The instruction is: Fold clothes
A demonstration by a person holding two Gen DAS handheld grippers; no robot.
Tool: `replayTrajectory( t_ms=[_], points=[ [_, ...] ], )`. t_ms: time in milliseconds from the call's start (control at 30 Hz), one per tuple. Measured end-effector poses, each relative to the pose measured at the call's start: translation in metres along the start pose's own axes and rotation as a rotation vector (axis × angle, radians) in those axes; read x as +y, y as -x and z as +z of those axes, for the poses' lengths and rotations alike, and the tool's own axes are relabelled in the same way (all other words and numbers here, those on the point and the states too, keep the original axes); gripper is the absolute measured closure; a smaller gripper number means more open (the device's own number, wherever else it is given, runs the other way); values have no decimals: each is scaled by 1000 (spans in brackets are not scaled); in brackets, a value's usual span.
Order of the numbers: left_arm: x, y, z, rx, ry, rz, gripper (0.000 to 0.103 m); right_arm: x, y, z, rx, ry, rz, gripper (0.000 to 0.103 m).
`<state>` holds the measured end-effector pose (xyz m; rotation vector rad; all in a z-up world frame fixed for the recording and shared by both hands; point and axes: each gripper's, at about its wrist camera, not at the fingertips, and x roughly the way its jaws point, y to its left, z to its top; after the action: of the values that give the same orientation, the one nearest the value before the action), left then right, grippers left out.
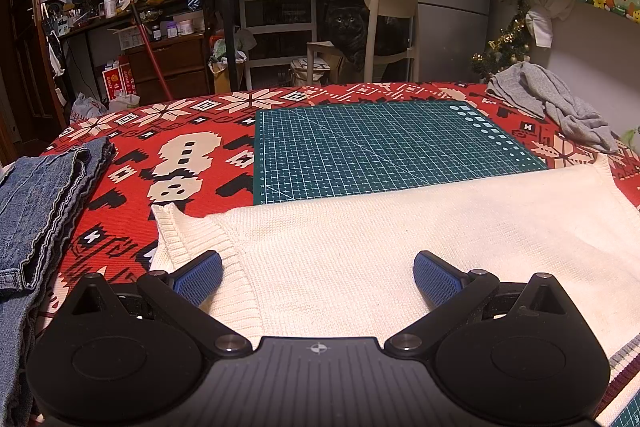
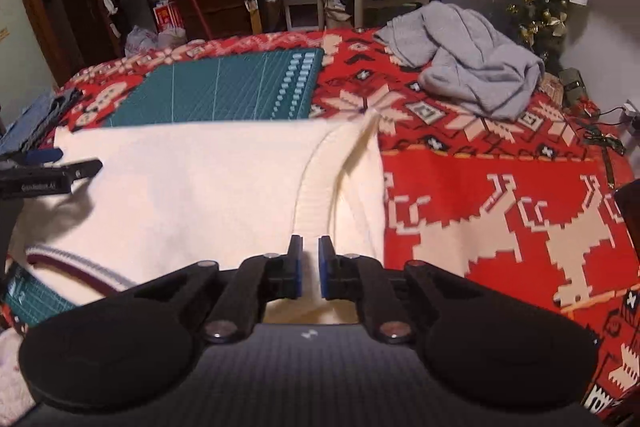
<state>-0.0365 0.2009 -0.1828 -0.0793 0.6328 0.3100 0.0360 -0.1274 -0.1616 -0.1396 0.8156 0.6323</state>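
Note:
A cream knit sweater (image 1: 400,247) lies flat across the near side of the red patterned cloth and overlaps the green cutting mat (image 1: 380,147). My left gripper (image 1: 318,261) hovers open over the sweater's left end, its blue pads (image 1: 200,281) spread wide with nothing between them. In the right wrist view the sweater (image 2: 192,183) spreads to the left. My right gripper (image 2: 310,247) is shut on the sweater's ribbed band (image 2: 320,187), which rises from the cloth up to the pads. The left gripper (image 2: 52,167) shows at the left edge.
Folded blue jeans (image 1: 36,195) lie at the left edge of the table. A crumpled grey garment (image 2: 472,67) sits at the far right. Bare red cloth (image 2: 500,207) stretches to the right of the sweater. A chair (image 1: 394,15) and cluttered desks stand beyond the table.

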Motion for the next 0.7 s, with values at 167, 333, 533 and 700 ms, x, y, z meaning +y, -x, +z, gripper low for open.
replayTrajectory(
  t_ms=[167,333,533,700],
  points=[
    [0,0,0,0,0,0,0,27,-9,10,-21,40,47,95],
    [0,0,0,0,0,0,0,45,-17,2,16,80,73,95],
    [0,0,0,0,0,0,0,38,-6,-13,26,73,47,98],
    [0,0,0,0,0,0,0,31,2,-13,28,60,10,97]
  ],
)
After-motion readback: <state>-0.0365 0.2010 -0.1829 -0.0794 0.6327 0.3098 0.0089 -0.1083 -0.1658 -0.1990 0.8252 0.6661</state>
